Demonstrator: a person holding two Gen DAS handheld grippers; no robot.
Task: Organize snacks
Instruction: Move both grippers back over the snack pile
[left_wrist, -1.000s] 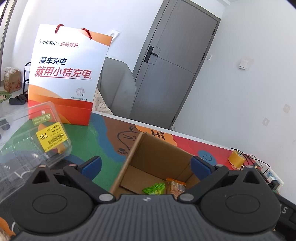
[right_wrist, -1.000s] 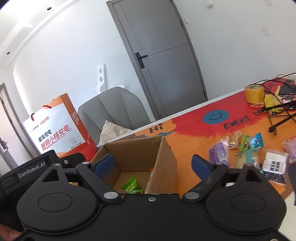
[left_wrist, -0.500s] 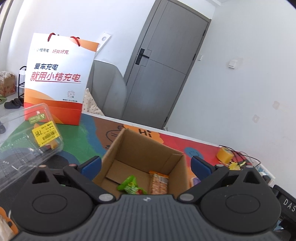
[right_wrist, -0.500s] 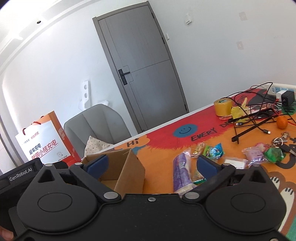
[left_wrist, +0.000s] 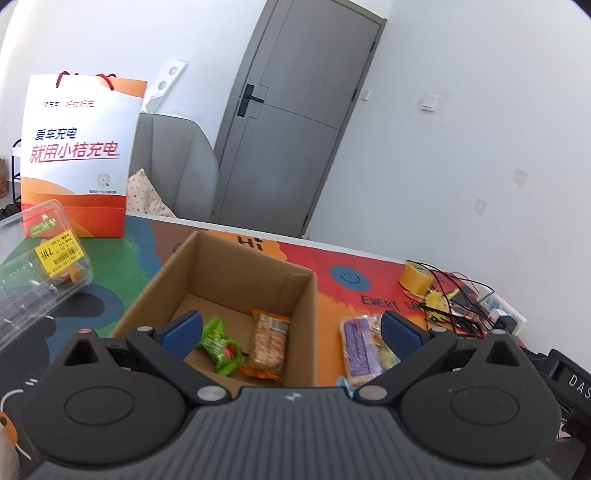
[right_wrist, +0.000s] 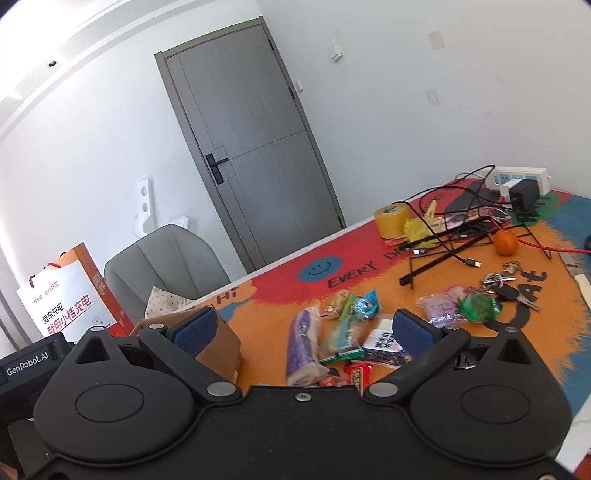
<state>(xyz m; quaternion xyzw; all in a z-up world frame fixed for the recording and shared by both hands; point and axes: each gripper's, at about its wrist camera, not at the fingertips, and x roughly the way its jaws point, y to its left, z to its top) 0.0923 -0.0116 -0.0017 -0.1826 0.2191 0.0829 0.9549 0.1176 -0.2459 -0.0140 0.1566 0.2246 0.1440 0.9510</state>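
**Both claws spread wide, nothing gripped**

While both claws hang over the tabletop (right_wrist: 535, 332), each stands wide apart and empty. Between the left claw (left_wrist: 291, 325) pads: cardboard box (left_wrist: 229, 269), holding a green snack packet (left_wrist: 218, 345) and an orange biscuit pack (left_wrist: 269, 339). Just beyond the right claw (right_wrist: 303, 325): a purple snack pack (right_wrist: 303, 339) among loose snacks; box corner by its left pad. Farther right: keys (right_wrist: 506, 286), an orange (right_wrist: 506, 242). Farthest: tape roll (right_wrist: 391, 219), cables.
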